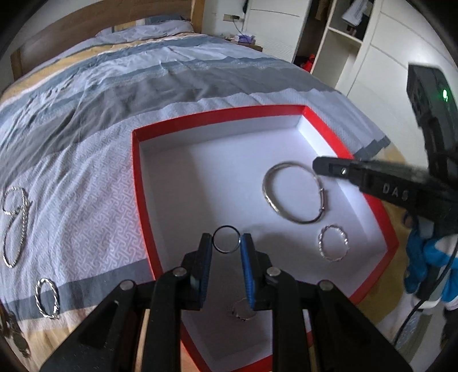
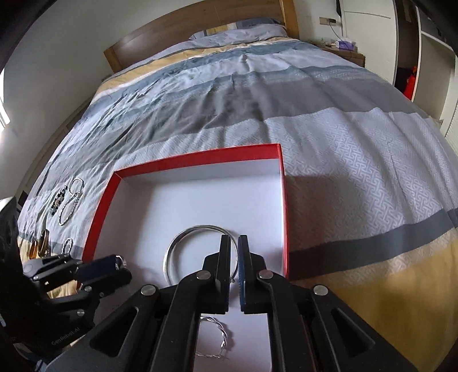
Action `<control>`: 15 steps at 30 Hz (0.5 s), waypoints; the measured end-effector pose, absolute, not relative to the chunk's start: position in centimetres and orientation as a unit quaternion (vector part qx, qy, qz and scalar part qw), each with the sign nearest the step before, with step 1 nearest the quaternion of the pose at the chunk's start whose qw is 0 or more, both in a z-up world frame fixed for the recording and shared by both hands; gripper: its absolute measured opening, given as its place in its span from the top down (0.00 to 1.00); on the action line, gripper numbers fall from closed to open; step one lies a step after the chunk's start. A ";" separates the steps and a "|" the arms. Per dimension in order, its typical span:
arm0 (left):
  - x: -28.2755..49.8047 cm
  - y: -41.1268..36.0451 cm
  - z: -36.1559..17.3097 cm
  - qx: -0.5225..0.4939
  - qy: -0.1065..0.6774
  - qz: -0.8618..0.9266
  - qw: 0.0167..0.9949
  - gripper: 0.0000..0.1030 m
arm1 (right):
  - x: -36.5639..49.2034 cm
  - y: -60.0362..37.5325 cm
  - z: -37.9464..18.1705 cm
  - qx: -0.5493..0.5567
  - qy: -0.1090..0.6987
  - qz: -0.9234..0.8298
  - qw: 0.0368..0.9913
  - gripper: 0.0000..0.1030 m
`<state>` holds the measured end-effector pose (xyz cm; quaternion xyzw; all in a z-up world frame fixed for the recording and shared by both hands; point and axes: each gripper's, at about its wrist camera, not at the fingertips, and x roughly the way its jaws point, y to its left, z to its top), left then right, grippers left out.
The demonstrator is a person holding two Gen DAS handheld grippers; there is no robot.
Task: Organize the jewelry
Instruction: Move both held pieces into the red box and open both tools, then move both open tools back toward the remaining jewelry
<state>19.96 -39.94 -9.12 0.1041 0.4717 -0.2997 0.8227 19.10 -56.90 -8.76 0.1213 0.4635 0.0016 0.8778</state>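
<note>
A red box with a white inside lies on the striped bedspread. My left gripper hangs over its near part, shut on a thin dark ring held across its width. From the right, my right gripper reaches in, shut on the edge of a large silver bangle just above the box floor. In the right wrist view the right gripper has its jaws almost touching, and the bangle curves off to the left. A twisted silver ring and another small ring lie in the box.
Twisted silver bracelets and a twisted hoop lie on the bedspread left of the box. A beaded bracelet and gold bangles lie there too. A wooden headboard stands far back, white wardrobes at the right.
</note>
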 end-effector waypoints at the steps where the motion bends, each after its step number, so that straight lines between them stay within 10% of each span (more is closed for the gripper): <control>1: 19.8 -40.1 -9.2 0.112 0.470 -0.299 0.823 0.81 | 19.0 -56.9 -8.7 0.118 0.464 0.001 0.878 0.95; 5: 19.5 -40.2 -9.0 0.114 0.473 -0.303 0.819 0.79 | 18.2 -56.7 -7.6 0.114 0.455 -0.003 0.883 0.71; 15: 17.0 -38.7 -4.7 0.104 0.456 -0.316 0.825 0.73 | 13.0 -56.4 -0.8 0.094 0.419 -0.031 0.902 0.60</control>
